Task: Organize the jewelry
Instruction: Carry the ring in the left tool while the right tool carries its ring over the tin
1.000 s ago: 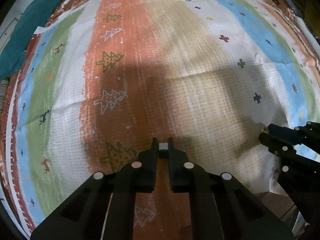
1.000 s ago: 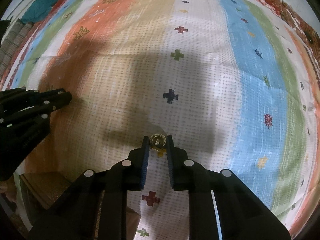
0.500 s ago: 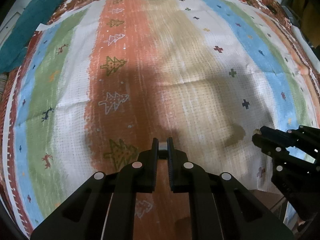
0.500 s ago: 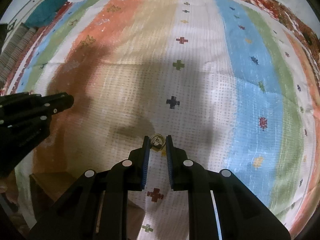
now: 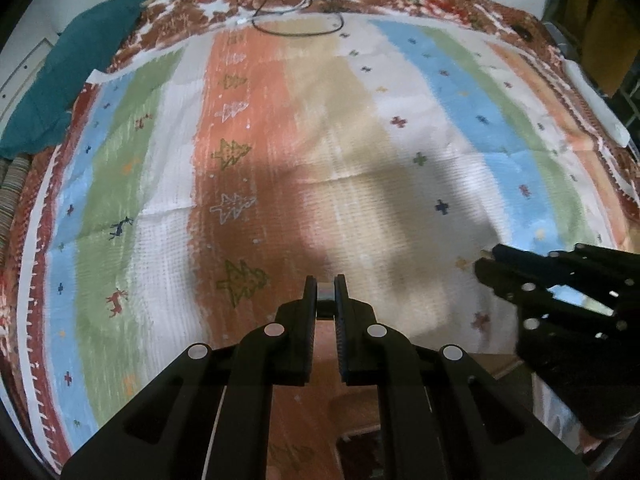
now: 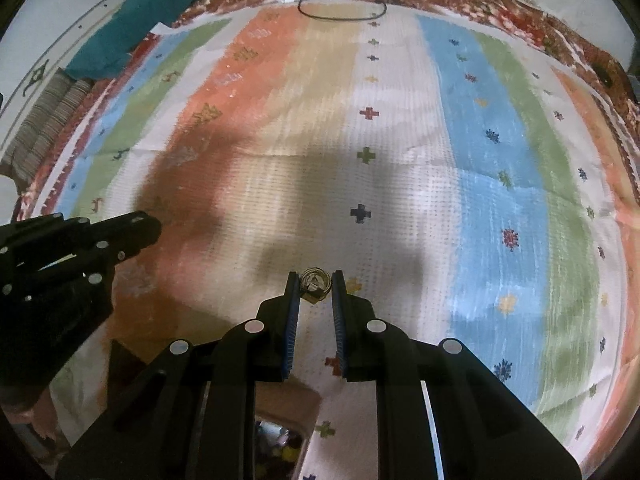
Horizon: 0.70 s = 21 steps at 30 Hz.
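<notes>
Ahead of your tongs lies a striped, patterned cloth (image 5: 360, 152); a teal fabric (image 5: 76, 80) and black cable (image 6: 340, 12) sit far off.

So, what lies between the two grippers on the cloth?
Only bare striped cloth lies between the left gripper and the right gripper; the left wrist view shows it.

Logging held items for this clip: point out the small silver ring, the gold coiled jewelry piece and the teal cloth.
small silver ring (image 5: 326, 295), left wrist view, on its band between the fingertips
gold coiled jewelry piece (image 6: 315, 282), right wrist view, on its coils
teal cloth (image 5: 76, 80), left wrist view, mid-fold
</notes>
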{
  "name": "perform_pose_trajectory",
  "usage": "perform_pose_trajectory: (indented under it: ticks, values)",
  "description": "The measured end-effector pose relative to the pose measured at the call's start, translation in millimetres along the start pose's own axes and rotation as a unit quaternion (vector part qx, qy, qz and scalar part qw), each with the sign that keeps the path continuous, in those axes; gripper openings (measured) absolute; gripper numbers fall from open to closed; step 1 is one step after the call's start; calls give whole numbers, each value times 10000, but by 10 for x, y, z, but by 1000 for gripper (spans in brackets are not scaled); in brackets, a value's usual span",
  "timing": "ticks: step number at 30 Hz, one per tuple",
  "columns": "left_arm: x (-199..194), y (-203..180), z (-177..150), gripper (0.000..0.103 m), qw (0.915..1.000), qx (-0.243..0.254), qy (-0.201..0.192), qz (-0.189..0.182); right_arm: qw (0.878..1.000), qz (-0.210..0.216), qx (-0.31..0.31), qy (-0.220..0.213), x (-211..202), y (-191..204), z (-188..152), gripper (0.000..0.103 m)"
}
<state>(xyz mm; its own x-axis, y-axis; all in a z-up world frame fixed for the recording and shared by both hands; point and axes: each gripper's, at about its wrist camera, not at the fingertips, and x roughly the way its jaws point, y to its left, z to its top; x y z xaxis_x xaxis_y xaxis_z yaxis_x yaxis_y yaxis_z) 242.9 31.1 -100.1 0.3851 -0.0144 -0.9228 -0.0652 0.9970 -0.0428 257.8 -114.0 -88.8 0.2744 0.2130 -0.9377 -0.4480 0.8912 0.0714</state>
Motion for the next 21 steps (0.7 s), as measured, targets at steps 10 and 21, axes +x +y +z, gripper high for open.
perform_pose_trajectory:
  ticks: [10, 21]
  values:
    - [-308, -57, -143, 8, 9996, -14, -279, -82, 9996, -167, -35, -214, -216, 26, -110, 17]
    - [-592, -72, -292, 8, 9983, -78, -522, -237, 9989, -27, -107, -462, -488, 87, -270, 17]
